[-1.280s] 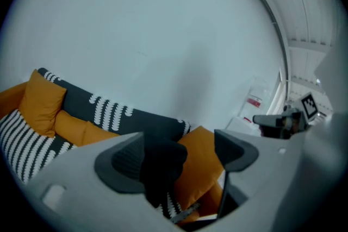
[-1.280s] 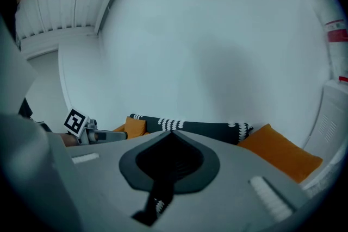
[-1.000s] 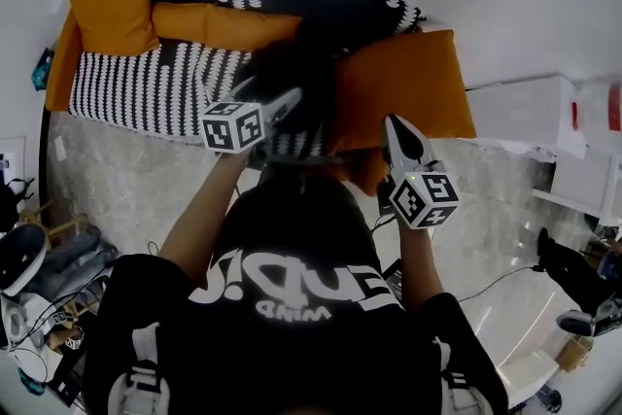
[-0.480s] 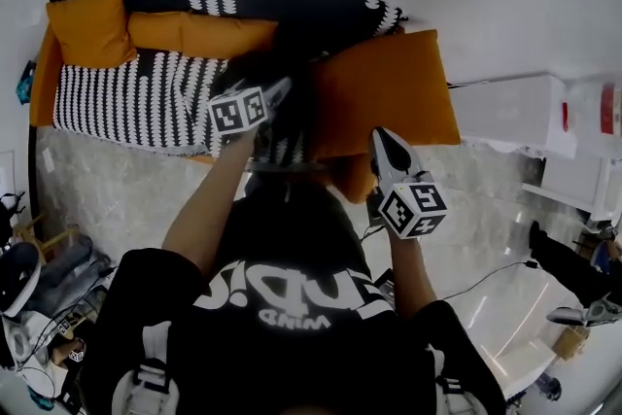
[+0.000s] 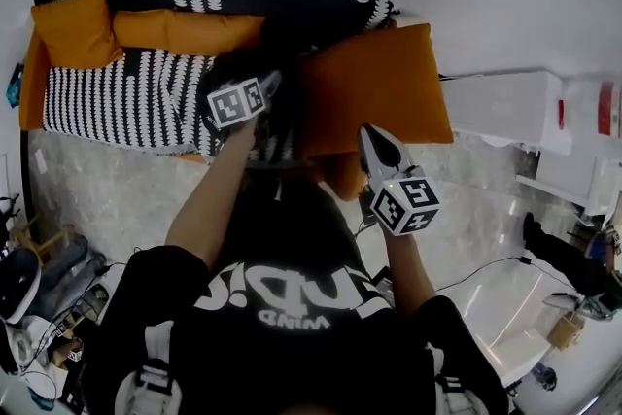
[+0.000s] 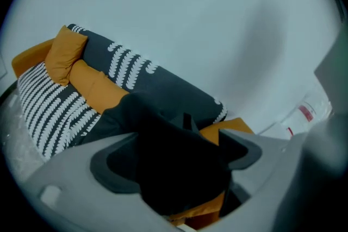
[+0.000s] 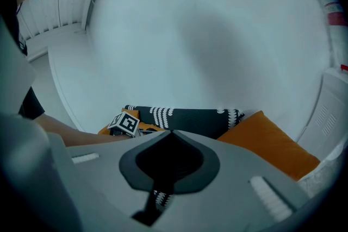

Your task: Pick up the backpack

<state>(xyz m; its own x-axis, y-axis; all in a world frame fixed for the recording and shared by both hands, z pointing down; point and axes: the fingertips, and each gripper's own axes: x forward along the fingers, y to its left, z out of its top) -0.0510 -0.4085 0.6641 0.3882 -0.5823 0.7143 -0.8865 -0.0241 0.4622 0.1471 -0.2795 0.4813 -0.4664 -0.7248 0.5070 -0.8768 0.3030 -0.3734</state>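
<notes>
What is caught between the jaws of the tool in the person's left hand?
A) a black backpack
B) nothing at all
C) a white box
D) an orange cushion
A: in the left gripper view, the black backpack fills the gap between the jaws of the left gripper, with the orange cushion only behind it.

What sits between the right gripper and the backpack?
The large orange cushion, in the head view; the right gripper hovers at its near edge, the backpack beyond its left side.
</notes>
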